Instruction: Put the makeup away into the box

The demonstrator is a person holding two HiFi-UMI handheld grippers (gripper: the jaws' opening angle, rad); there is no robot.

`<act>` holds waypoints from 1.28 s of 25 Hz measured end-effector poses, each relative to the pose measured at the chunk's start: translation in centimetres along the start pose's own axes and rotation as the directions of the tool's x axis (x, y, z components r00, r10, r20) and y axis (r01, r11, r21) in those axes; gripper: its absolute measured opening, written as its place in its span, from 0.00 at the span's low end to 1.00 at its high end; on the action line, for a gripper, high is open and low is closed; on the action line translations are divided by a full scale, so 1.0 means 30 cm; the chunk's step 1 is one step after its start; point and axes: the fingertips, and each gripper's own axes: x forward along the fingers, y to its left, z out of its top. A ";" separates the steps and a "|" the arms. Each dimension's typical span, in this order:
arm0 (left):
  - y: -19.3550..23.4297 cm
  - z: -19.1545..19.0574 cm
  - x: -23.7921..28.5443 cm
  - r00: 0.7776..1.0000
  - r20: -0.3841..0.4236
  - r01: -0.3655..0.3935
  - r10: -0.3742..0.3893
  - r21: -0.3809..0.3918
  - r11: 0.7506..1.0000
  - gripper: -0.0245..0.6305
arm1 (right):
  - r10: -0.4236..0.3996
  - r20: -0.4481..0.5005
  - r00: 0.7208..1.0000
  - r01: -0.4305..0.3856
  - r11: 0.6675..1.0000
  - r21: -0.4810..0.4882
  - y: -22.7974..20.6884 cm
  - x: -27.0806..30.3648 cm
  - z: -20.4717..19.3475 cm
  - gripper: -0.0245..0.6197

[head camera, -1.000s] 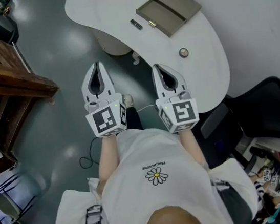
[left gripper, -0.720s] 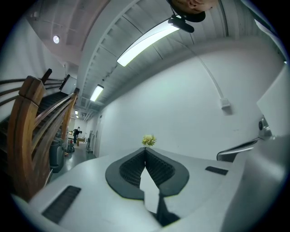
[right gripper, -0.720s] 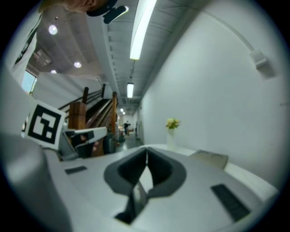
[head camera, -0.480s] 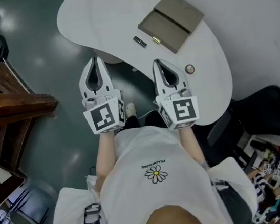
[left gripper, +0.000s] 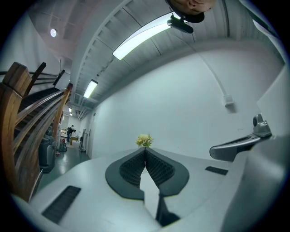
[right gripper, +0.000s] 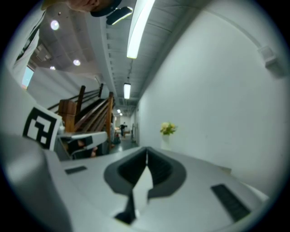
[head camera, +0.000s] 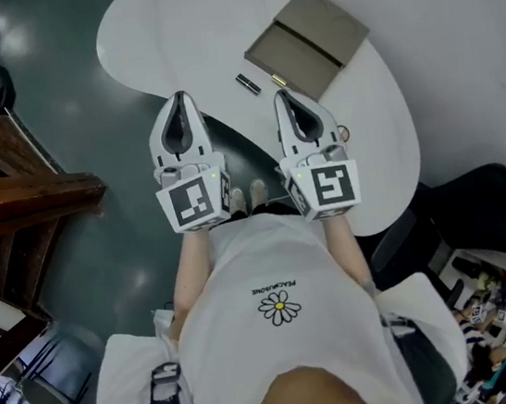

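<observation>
Holding left gripper and right gripper closed, empty, we judge the makeup tube near the desk edge light, slippery; pinch mid-length.

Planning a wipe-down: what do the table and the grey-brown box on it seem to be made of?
The table looks like white laminate or painted board: smooth, even, faintly glossy. The box seems card or cloth-covered board: flat taupe, matte, no shine. Neither is certain.
</observation>
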 end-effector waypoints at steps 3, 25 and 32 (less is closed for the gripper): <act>-0.034 0.002 0.039 1.000 -0.002 0.008 -0.008 0.009 1.000 0.07 | -0.012 0.011 1.000 0.012 1.000 0.028 -0.041 0.001 -0.005 0.08; -0.183 -0.058 0.337 0.968 -0.035 0.248 -0.247 0.025 0.968 0.07 | -0.195 0.006 0.981 0.194 0.977 0.086 -0.227 0.094 -0.016 0.08; -0.218 -0.113 0.380 0.944 -0.099 0.318 -0.315 0.010 0.948 0.11 | -0.226 -0.018 0.974 0.226 0.970 0.090 -0.247 0.101 -0.036 0.08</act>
